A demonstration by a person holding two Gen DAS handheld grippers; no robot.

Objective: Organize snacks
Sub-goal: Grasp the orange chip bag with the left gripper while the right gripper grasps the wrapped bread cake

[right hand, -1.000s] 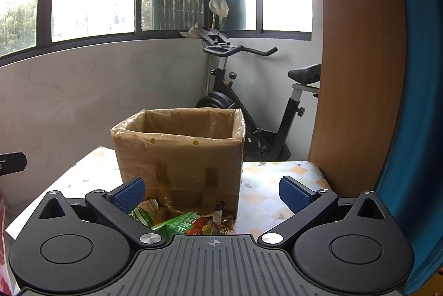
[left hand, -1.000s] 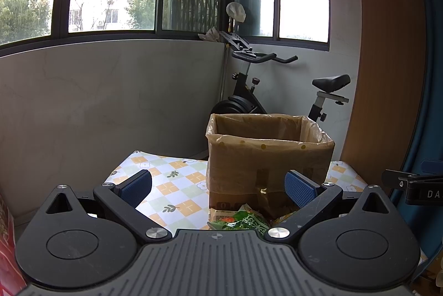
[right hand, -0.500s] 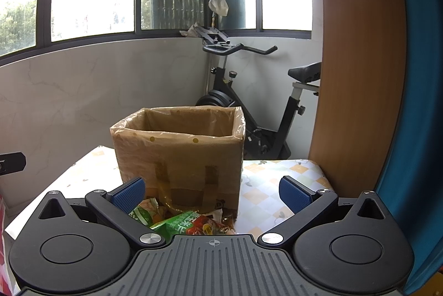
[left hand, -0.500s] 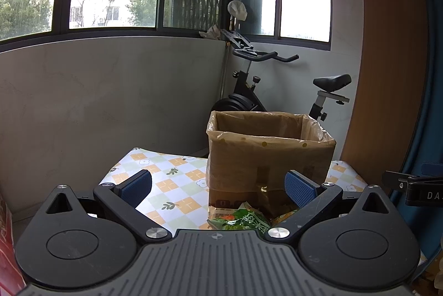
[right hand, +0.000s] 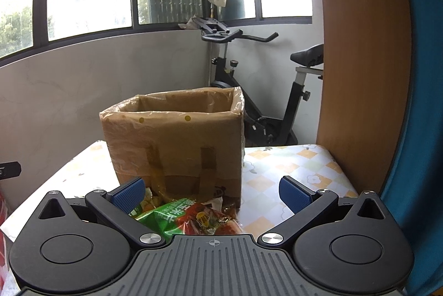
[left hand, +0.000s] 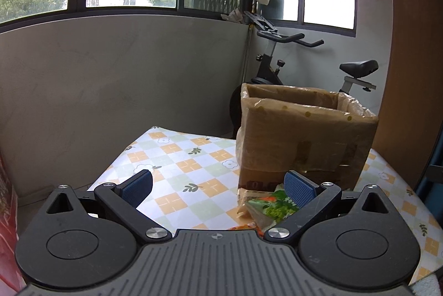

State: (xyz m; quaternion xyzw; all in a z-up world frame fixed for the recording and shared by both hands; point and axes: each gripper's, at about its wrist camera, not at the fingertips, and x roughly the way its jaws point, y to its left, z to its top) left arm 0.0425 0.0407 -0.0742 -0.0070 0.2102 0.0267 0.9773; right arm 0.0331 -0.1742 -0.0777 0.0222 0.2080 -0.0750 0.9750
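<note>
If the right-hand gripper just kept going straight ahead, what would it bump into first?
Most likely the cardboard box, which stands dead ahead of the open right gripper. The snack packets lie lower, between its fingers, so it might brush them first; depth is hard to judge.

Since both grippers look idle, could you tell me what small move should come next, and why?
Probably ease the right gripper forward and down onto the green snack packet. Its jaws stand open and empty, the packet lies just below them, in front of the lined cardboard box.
</note>
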